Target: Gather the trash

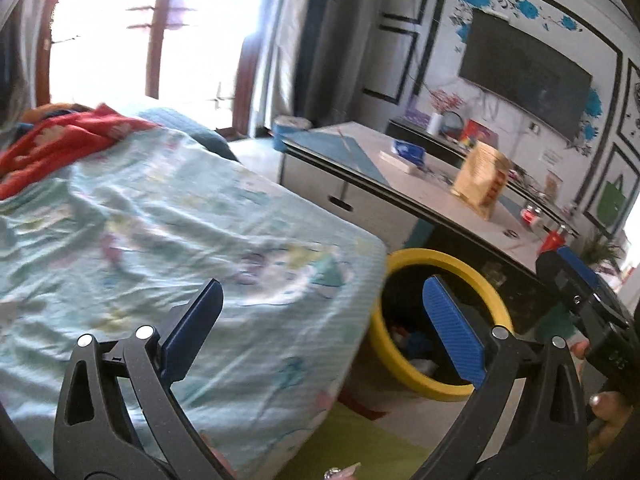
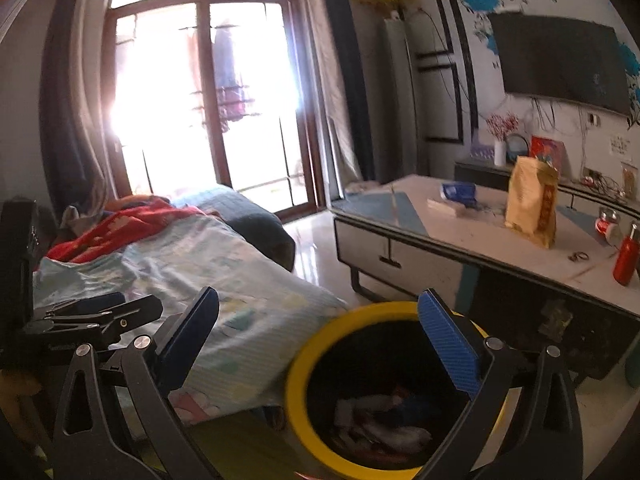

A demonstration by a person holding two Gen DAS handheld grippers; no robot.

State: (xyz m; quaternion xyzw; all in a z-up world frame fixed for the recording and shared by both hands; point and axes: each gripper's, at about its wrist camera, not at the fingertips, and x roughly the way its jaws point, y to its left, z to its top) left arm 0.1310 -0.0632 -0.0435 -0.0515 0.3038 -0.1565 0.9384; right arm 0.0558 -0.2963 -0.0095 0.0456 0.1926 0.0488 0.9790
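Left wrist view: left gripper [image 1: 320, 320] has jaws wide and empty above the bed [image 1: 168, 216]; the yellow-rimmed trash bin [image 1: 404, 376] with litter sits right of it, near the worktop [image 1: 400, 184]. Right wrist view: right gripper [image 2: 320, 328], jaws wide and empty, hangs over the bin [image 2: 296, 384].

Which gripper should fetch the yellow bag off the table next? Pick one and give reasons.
Right, probably. The right gripper is open and empty, on the table side, the yellow bag clear ahead. The left gripper, also open and empty, hangs over the bed, farther away.
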